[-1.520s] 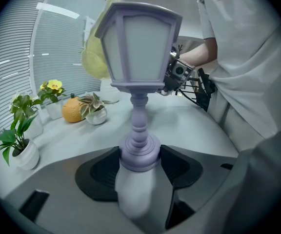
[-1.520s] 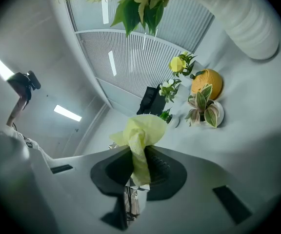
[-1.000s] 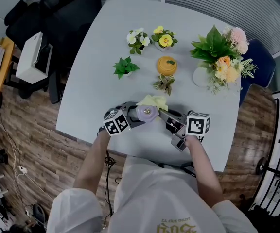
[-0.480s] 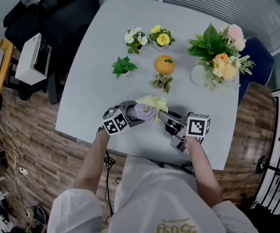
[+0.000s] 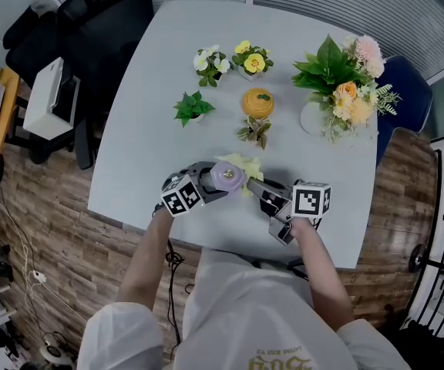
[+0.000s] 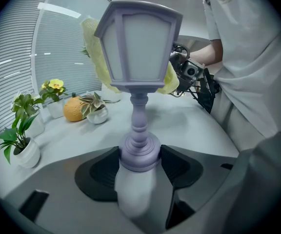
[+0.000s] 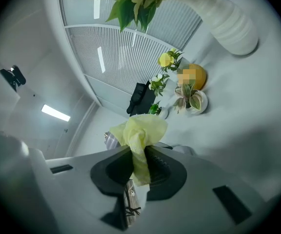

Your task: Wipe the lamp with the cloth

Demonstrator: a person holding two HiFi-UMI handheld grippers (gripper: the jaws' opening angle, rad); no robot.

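pale grey counter (image 5: 160,91), wood-plank floor (image 5: 37,206)
left gripper (image 6: 139,161) jaws clamp the lilac lamp (image 6: 139,48) by its base; right gripper (image 7: 138,168) jaws pinch the yellow cloth (image 7: 140,128).

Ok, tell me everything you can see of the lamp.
The lamp is a lilac lantern: a peaked head with frosted white panels, a turned stem and a round base. It looks like painted plastic. It stands roughly upright, its base clamped in the left gripper. The yellow cloth wraps behind its head.
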